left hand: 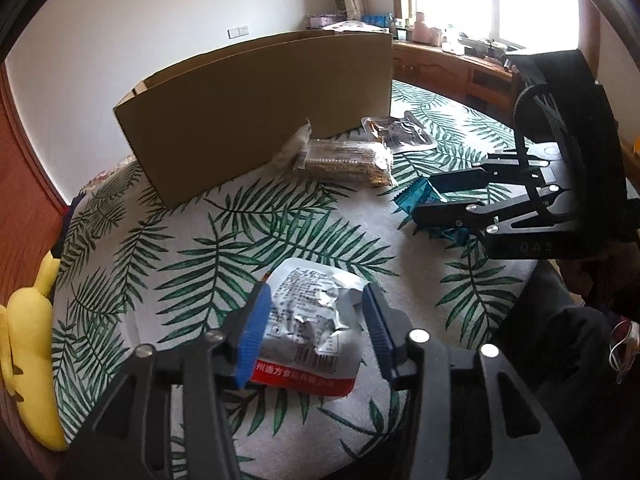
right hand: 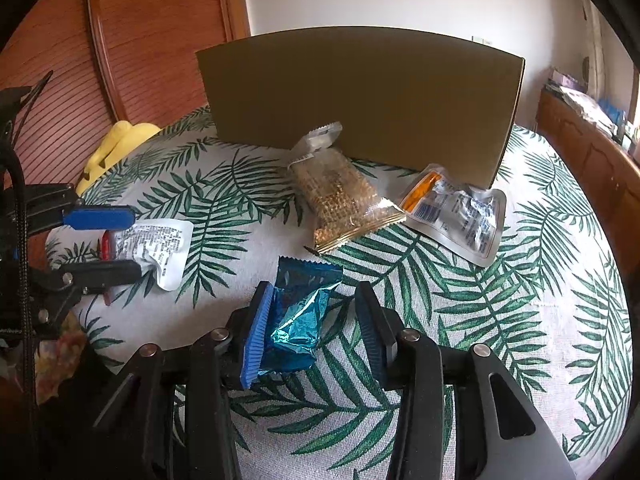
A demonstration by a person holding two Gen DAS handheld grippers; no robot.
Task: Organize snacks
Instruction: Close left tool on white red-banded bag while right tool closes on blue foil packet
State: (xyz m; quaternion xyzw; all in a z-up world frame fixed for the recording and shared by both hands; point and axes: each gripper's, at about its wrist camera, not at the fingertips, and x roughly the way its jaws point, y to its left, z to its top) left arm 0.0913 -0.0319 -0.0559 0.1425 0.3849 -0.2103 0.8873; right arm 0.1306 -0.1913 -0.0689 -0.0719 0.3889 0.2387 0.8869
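My left gripper [left hand: 316, 328] is open, its jaws on either side of a silver snack packet with a red strip [left hand: 310, 320] lying on the leaf-print cloth; both show in the right wrist view too, the gripper [right hand: 116, 242] and the packet [right hand: 160, 248]. My right gripper [right hand: 310, 334] is open around a crumpled blue foil packet [right hand: 300, 316], its left pad touching the foil; it also shows in the left wrist view [left hand: 428, 196]. A clear packet of grain bars [right hand: 340, 200] and a silver-and-orange packet [right hand: 456, 212] lie before the cardboard box [right hand: 360, 96].
The table has a leaf-print cloth [right hand: 500, 320]. A yellow plush toy [left hand: 30, 344] lies at its left edge. A wooden door [right hand: 120, 40] stands behind. A wooden cabinet with clutter [left hand: 460, 60] runs under the window.
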